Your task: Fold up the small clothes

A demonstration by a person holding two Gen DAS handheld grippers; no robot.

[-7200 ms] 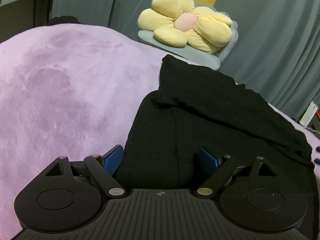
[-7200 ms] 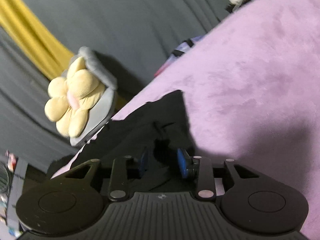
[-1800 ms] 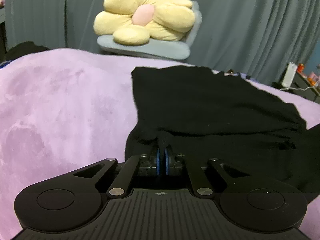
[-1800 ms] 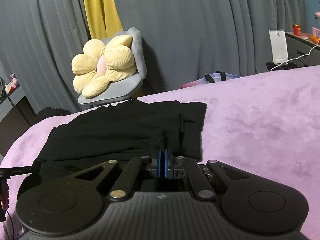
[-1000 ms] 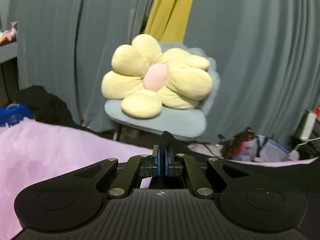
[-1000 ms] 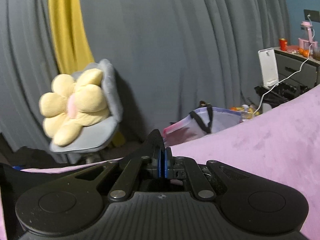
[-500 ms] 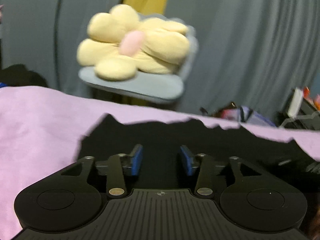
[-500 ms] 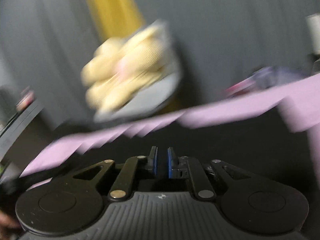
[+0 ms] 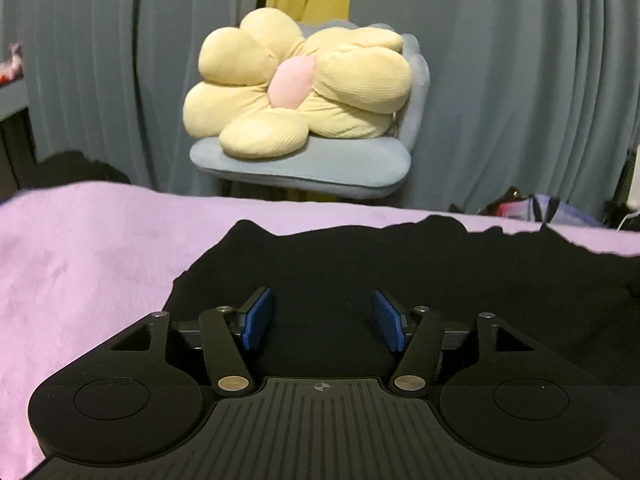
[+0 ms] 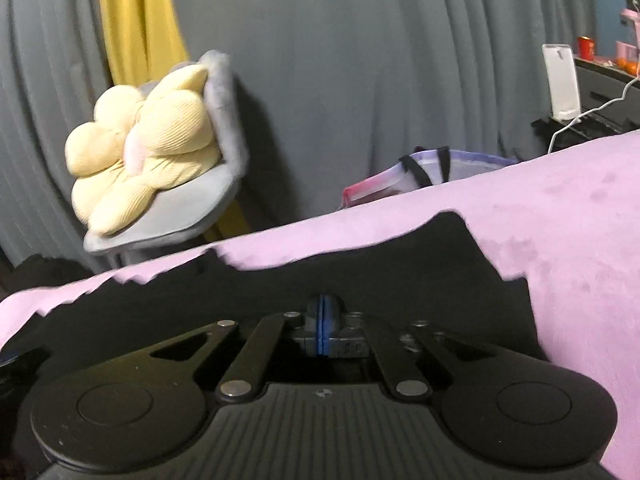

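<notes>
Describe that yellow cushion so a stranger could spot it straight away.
Look past the purple blanket and the black garment to the grey-blue chair before the grey curtains. On its seat sits the flower cushion: puffy pale-yellow petals around a pink centre.

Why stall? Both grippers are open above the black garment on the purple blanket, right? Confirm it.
Only the left gripper is open above the black garment on the purple blanket. The right wrist view shows the right gripper shut.
</notes>
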